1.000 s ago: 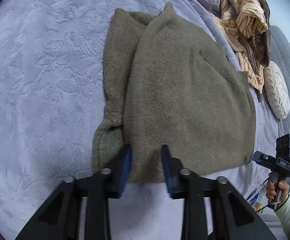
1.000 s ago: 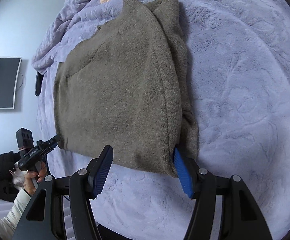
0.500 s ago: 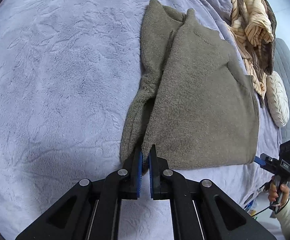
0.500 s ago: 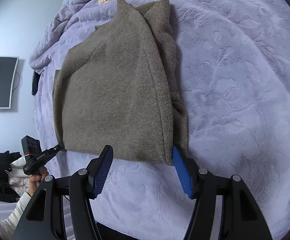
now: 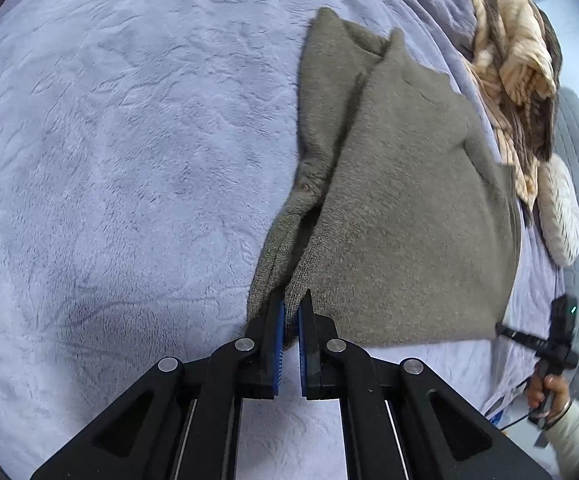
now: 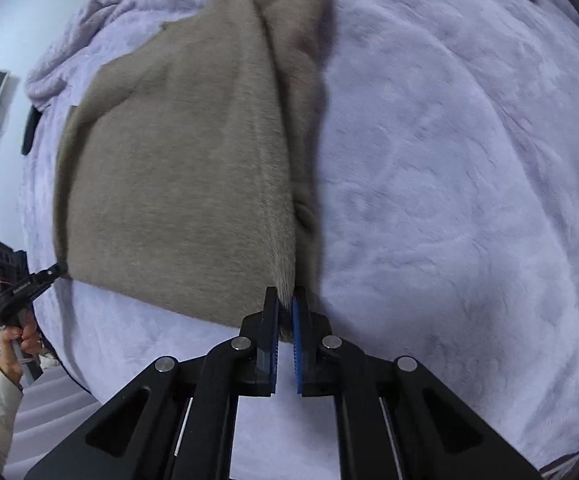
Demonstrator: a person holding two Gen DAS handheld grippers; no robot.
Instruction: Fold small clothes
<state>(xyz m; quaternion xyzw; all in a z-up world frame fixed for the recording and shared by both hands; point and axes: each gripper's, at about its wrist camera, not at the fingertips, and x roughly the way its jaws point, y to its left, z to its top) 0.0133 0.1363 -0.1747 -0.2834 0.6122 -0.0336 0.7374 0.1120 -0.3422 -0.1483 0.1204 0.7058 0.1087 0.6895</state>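
Olive sweater (image 5: 401,208) lies half-folded on the bed (image 5: 129,160), mid-frame; I have my left tool (image 5: 291,312) and right tool (image 6: 285,312) each pinched on a hem corner, ready for lifting the hem over.

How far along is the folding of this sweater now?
Done: both sides of the olive sweater look folded in, and it lies flat on the lilac blanket. In hand: the left gripper and right gripper each pinch a near corner. Left: folding the hem toward the collar.

No legible txt anywhere.
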